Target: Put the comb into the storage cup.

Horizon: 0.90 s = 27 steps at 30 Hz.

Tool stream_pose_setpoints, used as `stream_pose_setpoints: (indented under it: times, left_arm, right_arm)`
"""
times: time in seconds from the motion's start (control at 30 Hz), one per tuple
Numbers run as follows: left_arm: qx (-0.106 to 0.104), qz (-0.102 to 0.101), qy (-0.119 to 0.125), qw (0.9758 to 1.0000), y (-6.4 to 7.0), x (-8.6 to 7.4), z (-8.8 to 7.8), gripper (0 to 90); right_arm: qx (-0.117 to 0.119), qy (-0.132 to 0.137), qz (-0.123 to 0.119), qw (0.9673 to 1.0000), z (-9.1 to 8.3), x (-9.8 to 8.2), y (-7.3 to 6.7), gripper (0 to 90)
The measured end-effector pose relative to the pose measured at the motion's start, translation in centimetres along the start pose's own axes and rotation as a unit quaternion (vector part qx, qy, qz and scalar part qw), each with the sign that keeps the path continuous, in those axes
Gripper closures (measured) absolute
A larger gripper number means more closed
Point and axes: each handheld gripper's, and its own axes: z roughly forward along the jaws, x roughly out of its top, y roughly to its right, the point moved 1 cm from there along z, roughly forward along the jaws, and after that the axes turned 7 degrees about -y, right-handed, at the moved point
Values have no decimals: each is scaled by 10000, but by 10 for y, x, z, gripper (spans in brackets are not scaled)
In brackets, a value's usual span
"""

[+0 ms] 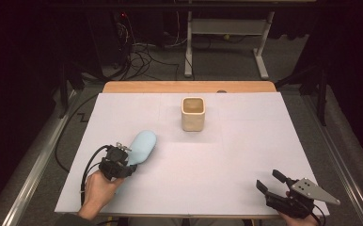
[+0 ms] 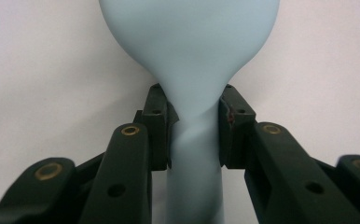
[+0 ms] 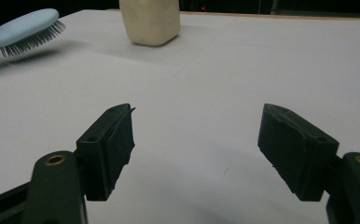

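A pale blue hairbrush (image 1: 142, 146) is held just above the white table surface at the left, bristles down. My left gripper (image 1: 122, 162) is shut on its handle (image 2: 196, 154), both pads pressing the narrow neck below the oval head (image 2: 190, 37). From the right gripper view the hairbrush (image 3: 24, 30) hangs with its bristles clear of the table. A cream square cup (image 1: 193, 113) stands upright at the middle back, empty as far as I can see. My right gripper (image 1: 270, 181) rests low at the front right, open, with nothing between its pads (image 3: 113, 144).
A white sheet (image 1: 245, 155) covers the wooden table (image 1: 189, 86), whose bare edge shows at the back. Beyond it are a desk frame (image 1: 259, 52) and cables (image 1: 142, 56) on the floor. A metal rail (image 1: 34, 165) runs along the left side.
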Motion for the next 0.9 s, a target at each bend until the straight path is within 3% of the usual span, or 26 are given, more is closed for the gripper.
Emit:
stream_pose_setpoints:
  times: [0.9]
  left_arm:
    - [-458, 342, 346, 9978, 20, 9, -10, 695]
  right_arm:
    - [-16, 23, 3, 10000, 0, 0, 0, 274]
